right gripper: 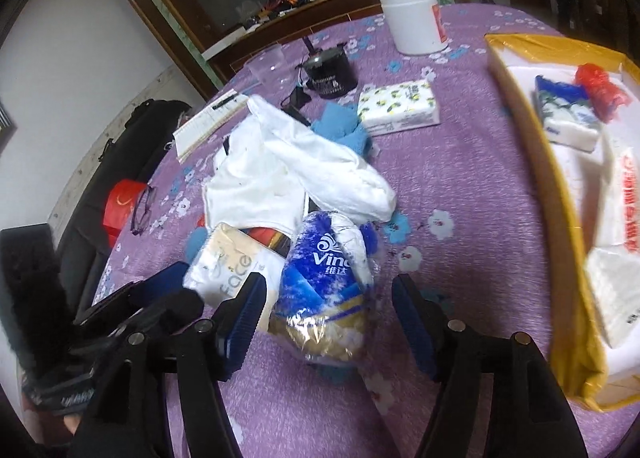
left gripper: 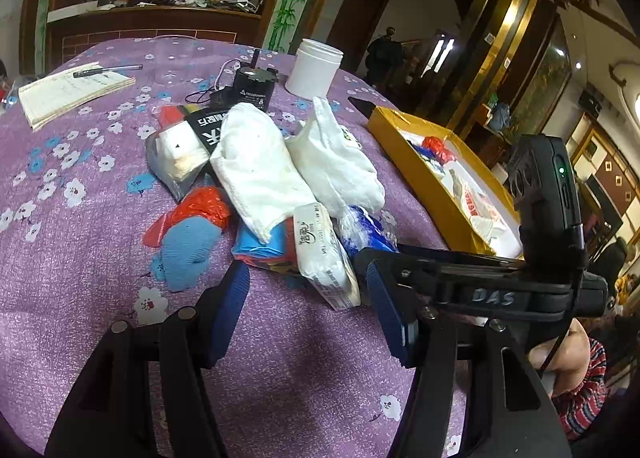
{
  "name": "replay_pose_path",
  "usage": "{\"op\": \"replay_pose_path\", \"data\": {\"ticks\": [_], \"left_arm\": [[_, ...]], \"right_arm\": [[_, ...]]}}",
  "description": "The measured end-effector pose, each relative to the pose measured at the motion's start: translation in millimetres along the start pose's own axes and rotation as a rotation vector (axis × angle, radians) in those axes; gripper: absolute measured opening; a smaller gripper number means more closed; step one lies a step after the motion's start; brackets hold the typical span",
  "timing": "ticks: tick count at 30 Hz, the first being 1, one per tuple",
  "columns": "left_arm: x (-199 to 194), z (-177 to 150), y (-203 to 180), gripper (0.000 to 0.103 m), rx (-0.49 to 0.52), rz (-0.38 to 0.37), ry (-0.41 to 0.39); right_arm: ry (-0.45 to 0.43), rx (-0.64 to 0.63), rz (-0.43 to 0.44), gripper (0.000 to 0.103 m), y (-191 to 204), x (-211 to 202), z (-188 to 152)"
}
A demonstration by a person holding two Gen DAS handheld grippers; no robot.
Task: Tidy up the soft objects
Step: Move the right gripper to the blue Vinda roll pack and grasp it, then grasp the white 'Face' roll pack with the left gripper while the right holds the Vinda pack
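While both tools gape, the right tool straddles the blue tissue pack.

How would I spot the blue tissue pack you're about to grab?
Start at the yellow cardboard box on the purple flowered tablecloth. Left of it lies a heap of white cloths; at its near edge, between the open right gripper fingers, sits the blue-and-gold plastic-wrapped tissue pack, the only one marked Vinda.

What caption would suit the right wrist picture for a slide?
Open right gripper straddles a blue Vinda tissue pack on the purple floral tablecloth, beside a yellow box already holding tissue packs.
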State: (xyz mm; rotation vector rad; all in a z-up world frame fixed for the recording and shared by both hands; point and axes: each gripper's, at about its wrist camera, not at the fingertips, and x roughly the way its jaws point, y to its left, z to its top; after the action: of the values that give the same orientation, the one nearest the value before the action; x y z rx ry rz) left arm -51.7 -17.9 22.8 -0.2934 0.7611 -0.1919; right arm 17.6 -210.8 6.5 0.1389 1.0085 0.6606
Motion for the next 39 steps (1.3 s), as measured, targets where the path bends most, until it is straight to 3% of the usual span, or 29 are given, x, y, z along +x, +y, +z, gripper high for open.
{"op": "replay_pose_path", "data": {"ticks": [3,11,13,16,23,26,28,34,36,37,39], "left_arm": [[6.0,1.5,-7.6,0.06,0.017,0.002,0.023],[29.3,13.0,-23.4,0.058,0.005,0.042,0.056],[36.5,14.7,-26.0,0.045,0.009,0.059,0.068],[46.5,14.5,-27.3,0.038,0.011,0.067,0.104],[45.3,9.2,-48.9,0.034,0.138,0.105,0.104],[43.9,5.7,-55.0,0.041,0.181,0.122,0.136],[45.0,3.6,-53.5,0.062,0.194,0.108,0.174],[32.8,-9.0,-39.4,0.064,0.184,0.074,0.212],[24.9,-11.2,-34.5,0.066,0.204,0.08,0.203],[21.6,-11.1,-32.2,0.066,0.208,0.088,0.193],[16.2,-8.8,-25.5,0.068,0.195,0.098,0.178]], "right_arm": [[-0.007,-0.027,-0.018,0.048,0.2,1.3,-3.3],[-0.159,-0.055,-0.105,0.046,-9.3,-37.2,-4.1],[-0.173,-0.05,-0.115,0.046,-13.8,-40.5,-5.3],[-0.17,-0.036,-0.113,0.046,-19.5,-39.4,-6.7],[-0.171,-0.038,-0.129,0.046,-20.0,-33.1,-11.0],[-0.169,-0.055,-0.138,0.046,-17.9,-32.5,-12.2],[-0.163,-0.062,-0.138,0.046,-17.4,-31.8,-12.6],[-0.08,-0.102,-0.071,0.046,-8.8,-20.4,-17.6],[-0.054,-0.117,-0.005,0.046,-4.2,-19.1,-20.4],[-0.026,-0.115,0.071,0.046,-2.3,-18.1,-21.6],[-0.019,-0.122,0.109,0.046,-0.6,-20.0,-22.4]]}}
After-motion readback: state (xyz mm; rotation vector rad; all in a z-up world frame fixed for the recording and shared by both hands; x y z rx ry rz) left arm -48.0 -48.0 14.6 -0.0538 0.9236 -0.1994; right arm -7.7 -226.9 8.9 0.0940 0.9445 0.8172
